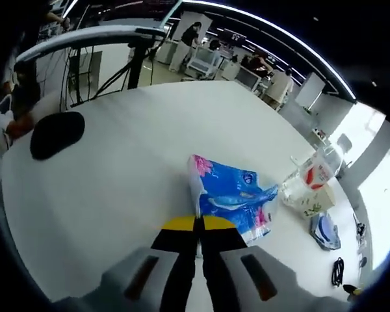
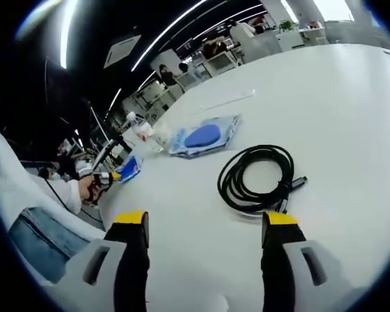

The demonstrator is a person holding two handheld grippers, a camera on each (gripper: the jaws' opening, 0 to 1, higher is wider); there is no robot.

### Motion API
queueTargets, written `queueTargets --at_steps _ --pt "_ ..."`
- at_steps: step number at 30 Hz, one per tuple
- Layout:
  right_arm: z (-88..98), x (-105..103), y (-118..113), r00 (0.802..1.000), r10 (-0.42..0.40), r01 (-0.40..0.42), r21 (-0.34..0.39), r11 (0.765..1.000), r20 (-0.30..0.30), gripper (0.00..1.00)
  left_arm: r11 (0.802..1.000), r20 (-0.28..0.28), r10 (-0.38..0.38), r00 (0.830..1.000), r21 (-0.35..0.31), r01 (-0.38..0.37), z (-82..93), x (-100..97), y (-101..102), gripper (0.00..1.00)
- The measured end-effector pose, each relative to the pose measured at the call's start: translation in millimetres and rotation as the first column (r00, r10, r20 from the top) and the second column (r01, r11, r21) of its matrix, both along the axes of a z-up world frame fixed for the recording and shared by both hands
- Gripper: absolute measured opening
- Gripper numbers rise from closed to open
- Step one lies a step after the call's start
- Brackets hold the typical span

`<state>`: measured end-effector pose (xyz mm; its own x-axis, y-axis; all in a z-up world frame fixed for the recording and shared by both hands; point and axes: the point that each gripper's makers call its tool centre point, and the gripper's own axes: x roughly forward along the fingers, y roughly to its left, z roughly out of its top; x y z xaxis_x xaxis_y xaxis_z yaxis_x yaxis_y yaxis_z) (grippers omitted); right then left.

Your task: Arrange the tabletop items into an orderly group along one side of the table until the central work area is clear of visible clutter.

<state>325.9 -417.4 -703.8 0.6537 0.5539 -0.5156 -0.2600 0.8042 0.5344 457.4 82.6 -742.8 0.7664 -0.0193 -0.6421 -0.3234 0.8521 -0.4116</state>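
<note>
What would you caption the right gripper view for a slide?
Open right gripper hovering over a white table, facing a coiled black cable.

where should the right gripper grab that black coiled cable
Judging by its flat pose, take the black coiled cable across the bundled strands at the near edge of the loop, coming down from above. The open right gripper already faces that edge.

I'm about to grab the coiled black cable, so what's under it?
The black cable lies coiled on the bare white table; white tabletop shows through the loop. Whatever sits directly beneath its strands is covered.
</note>
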Motion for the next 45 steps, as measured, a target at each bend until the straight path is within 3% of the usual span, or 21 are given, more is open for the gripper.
queueTargets --at_steps 3,13,24,29,34,38,45 --pt "4.0 5.9 8.0 1.0 0.025 -0.026 0.008 1.0 0.009 0.68 1.0 0.008 -0.014 1.0 -0.006 0.014 0.9 -0.8 -0.7 0.0" --pt "16.5 34.2 56.7 0.986 0.161 -0.162 0.039 0.986 0.041 0.63 0.996 0.035 -0.025 0.999 -0.08 0.028 12.9 -18.8 -30.5 0.0" --pt "29.9 57.7 133.6 0.942 0.33 -0.334 0.073 0.94 0.06 0.57 0.986 0.069 -0.067 0.995 -0.149 0.077 36.6 -33.4 -62.3 0.0" --pt "39.6 64.8 164.6 0.921 0.38 -0.387 0.082 0.919 0.083 0.55 0.978 0.09 -0.111 0.99 -0.168 0.124 52.4 -41.4 -91.0 0.0" --pt "43.5 65.9 177.6 0.908 0.409 -0.416 0.076 0.906 0.095 0.54 0.955 0.119 -0.168 0.979 -0.227 0.191 66.1 -45.2 -129.7 0.0" --pt "47.7 71.8 176.1 0.915 0.391 -0.399 0.078 0.914 0.099 0.54 0.941 0.123 -0.241 0.963 -0.212 0.263 75.6 -48.0 -153.2 0.0" --pt "53.6 73.9 181.5 0.908 0.399 -0.408 0.058 0.911 0.127 0.53 0.91 0.148 -0.316 0.937 -0.233 0.343 90.8 -49.2 -187.1 0.0"
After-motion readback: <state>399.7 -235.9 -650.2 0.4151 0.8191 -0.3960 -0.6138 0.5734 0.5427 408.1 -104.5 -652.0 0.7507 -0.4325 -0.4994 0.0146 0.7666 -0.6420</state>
